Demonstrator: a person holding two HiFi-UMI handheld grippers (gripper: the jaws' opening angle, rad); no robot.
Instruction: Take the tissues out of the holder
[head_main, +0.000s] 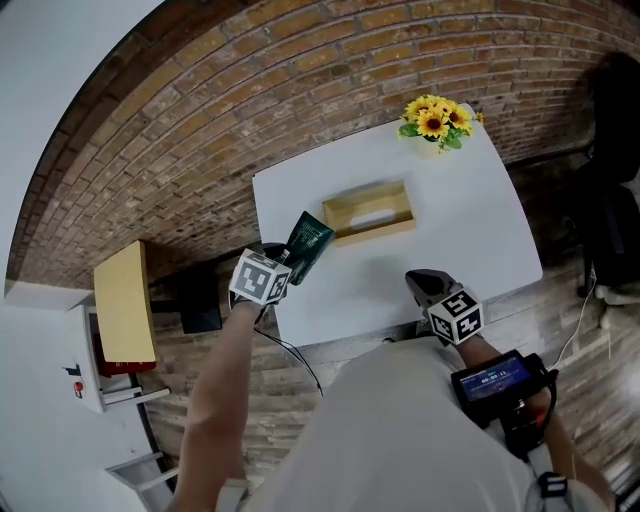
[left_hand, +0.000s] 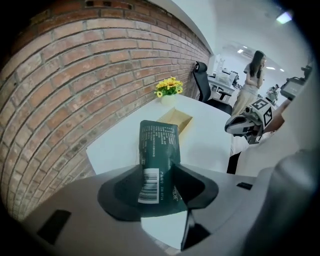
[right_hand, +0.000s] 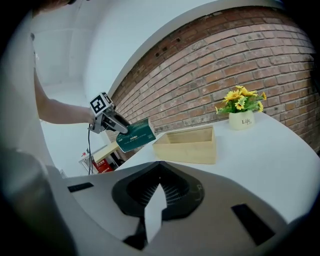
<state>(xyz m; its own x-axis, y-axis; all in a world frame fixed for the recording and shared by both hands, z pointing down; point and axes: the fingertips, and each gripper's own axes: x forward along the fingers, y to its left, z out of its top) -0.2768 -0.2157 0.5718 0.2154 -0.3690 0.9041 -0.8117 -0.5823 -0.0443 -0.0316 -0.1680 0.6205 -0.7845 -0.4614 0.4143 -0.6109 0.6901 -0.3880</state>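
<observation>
White table (head_main: 470, 200) set against a brick wall (head_main: 250, 100); planked floor (head_main: 555, 300) seen past its near edge. In the head view a shallow wooden holder (head_main: 375, 230) is noted near the table's centre, open side up. A pale patch is seen inside it, and what it is cannot be told. A bunch of sunflowers (head_main: 437, 120) in a white pot is placed at 1 o'clock from the holder, on the far corner. The dark green tissue pack (head_main: 310, 243) is found outside the holder, at 8 o'clock from it, raised over the table's near-left edge and tilted. Its barcoded end is clamped between the jaws of the left gripper (head_main: 292, 262). The right gripper (head_main: 422, 283) is held at 5 o'clock from the holder, over the near edge, with its jaws brought together at the tips and nothing between them. A yellow-topped cabinet (head_main: 123, 300) is recorded at 9 o'clock from the table and a black office chair (head_main: 612, 150) at 3 o'clock. In the left gripper view, desks and a standing person (left_hand: 252, 75) are made out in the open room beyond.
</observation>
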